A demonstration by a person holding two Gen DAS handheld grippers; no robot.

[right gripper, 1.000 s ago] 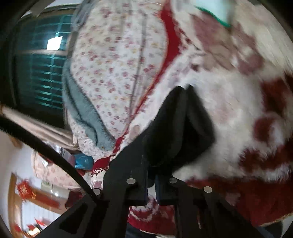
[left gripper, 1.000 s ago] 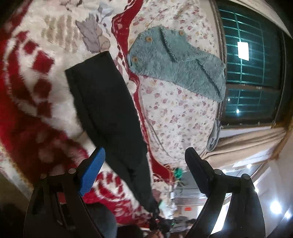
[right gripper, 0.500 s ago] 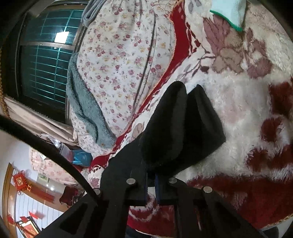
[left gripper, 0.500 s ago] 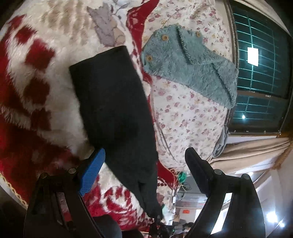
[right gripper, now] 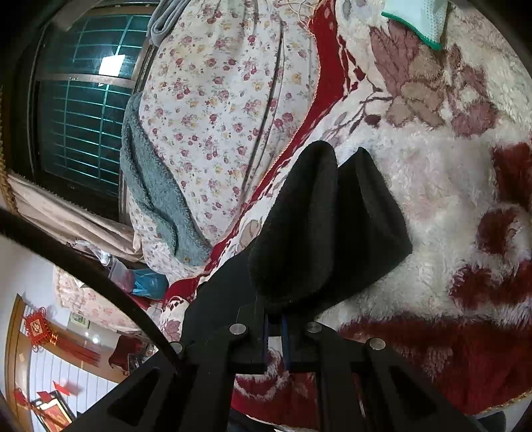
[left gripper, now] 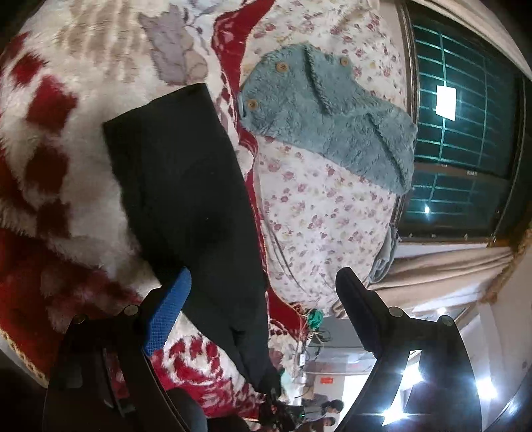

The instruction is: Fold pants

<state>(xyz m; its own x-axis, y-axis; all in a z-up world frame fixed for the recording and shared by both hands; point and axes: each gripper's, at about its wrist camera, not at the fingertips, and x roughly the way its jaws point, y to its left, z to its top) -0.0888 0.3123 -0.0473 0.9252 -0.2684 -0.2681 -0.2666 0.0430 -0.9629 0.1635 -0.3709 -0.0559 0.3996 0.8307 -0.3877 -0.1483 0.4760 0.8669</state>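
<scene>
The black pants [left gripper: 186, 186] lie as a long dark strip on the red and white fluffy blanket [left gripper: 43, 139]. My left gripper [left gripper: 262, 299] is open and empty, just above the pants' near part, with its blue pad [left gripper: 168, 312] at the fabric's left edge. My right gripper [right gripper: 275, 327] is shut on the end of the black pants [right gripper: 326, 226] and holds that end lifted, so the cloth bulges in two folds above the jaws. The far end rests on the blanket [right gripper: 449, 199].
A teal fluffy garment with wooden buttons [left gripper: 319, 113] lies on the floral quilt [left gripper: 309, 212] beside the pants. A barred window [left gripper: 465, 133] and a beige curtain [left gripper: 442, 272] are behind. A white cloth with green trim [right gripper: 419, 20] lies at the far blanket edge.
My left gripper has moved closer over the pants, which now fill more of its view. My right gripper still grips the pants' end, and the folds stand sharper and slightly higher.
</scene>
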